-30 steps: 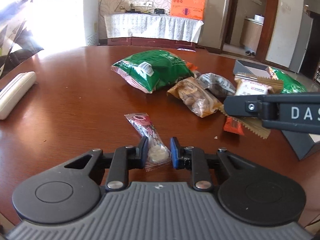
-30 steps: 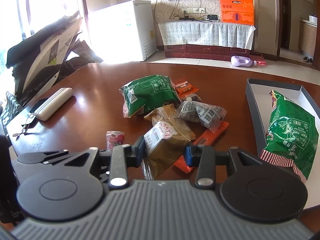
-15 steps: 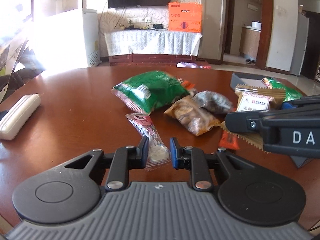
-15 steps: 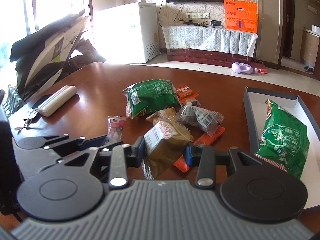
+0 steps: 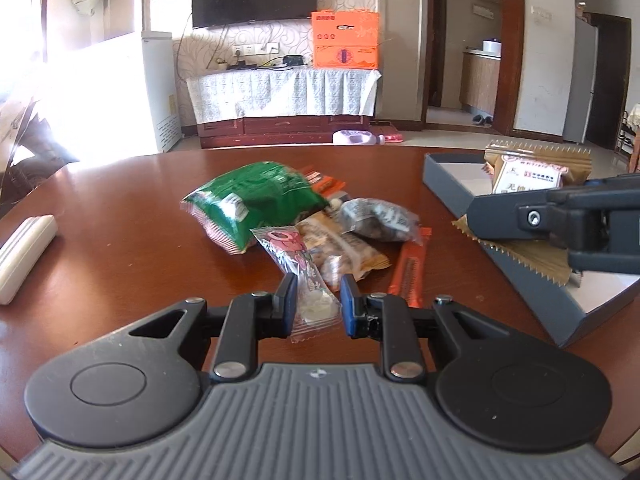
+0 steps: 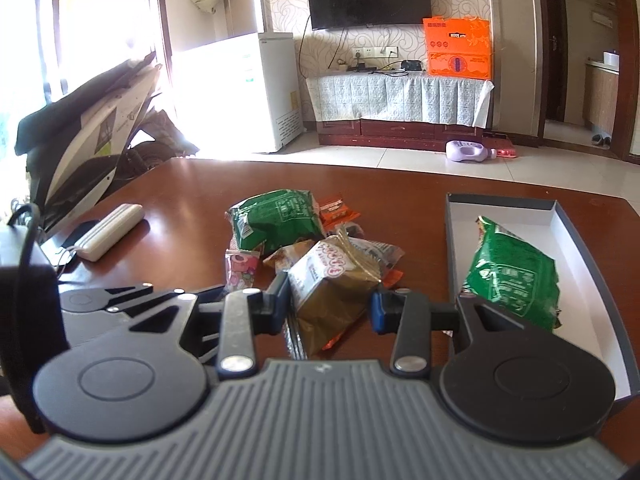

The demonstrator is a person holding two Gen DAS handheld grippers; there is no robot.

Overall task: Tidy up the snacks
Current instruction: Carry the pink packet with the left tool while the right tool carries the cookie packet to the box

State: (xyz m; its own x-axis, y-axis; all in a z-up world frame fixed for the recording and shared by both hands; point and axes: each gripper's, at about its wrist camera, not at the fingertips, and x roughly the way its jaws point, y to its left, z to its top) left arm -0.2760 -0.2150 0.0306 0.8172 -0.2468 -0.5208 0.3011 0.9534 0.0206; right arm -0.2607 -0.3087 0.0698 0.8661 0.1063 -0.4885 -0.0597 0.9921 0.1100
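Observation:
My left gripper (image 5: 316, 300) is shut on a clear candy packet with pink print (image 5: 300, 268), held above the table. My right gripper (image 6: 330, 300) is shut on a gold-brown snack packet (image 6: 332, 280), also raised; the packet shows in the left wrist view (image 5: 528, 178) over the grey box (image 5: 452, 184). The box (image 6: 452, 240) holds a green snack bag (image 6: 512, 276). On the table lies a pile: a green bag (image 5: 256, 196), a brown nut packet (image 5: 352, 252), a dark packet (image 5: 376, 220) and an orange bar (image 5: 410, 272).
A white case (image 5: 24, 252) lies at the table's left edge. The brown round table (image 5: 120, 240) carries everything. Beyond it stand a white freezer (image 6: 256, 92), a covered cabinet and an orange carton (image 6: 458, 48).
Both grippers have lifted with their packets. The right gripper and its gold-brown packet have moved right, over the grey box.

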